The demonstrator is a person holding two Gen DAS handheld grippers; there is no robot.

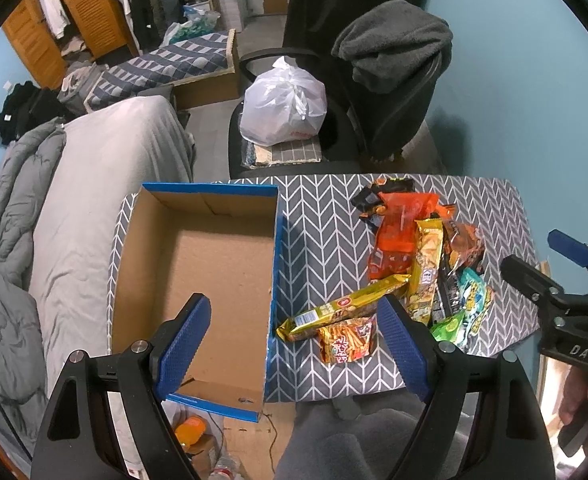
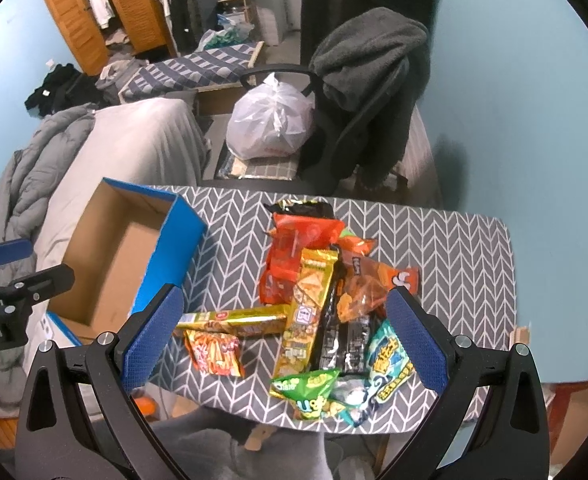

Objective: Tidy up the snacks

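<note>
Left gripper point(image 1: 294, 344) wide over empty box point(image 1: 197, 256), right gripper point(image 2: 289, 344) wide over snack pile point(image 2: 326, 300) — green packet's point(image 2: 308, 394) whole front only in right view

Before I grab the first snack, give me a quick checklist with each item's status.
1. Left gripper open, holding nothing: ok.
2. Right gripper open, holding nothing: ok.
3. Blue cardboard box upright with nothing inside: ok.
4. Nearest packets, long gold wrapper and small orange-red chip bag, lie apart from the overlapped pile: ok.
5. Box sits fully on the grey chevron table: cannot tell.
</note>
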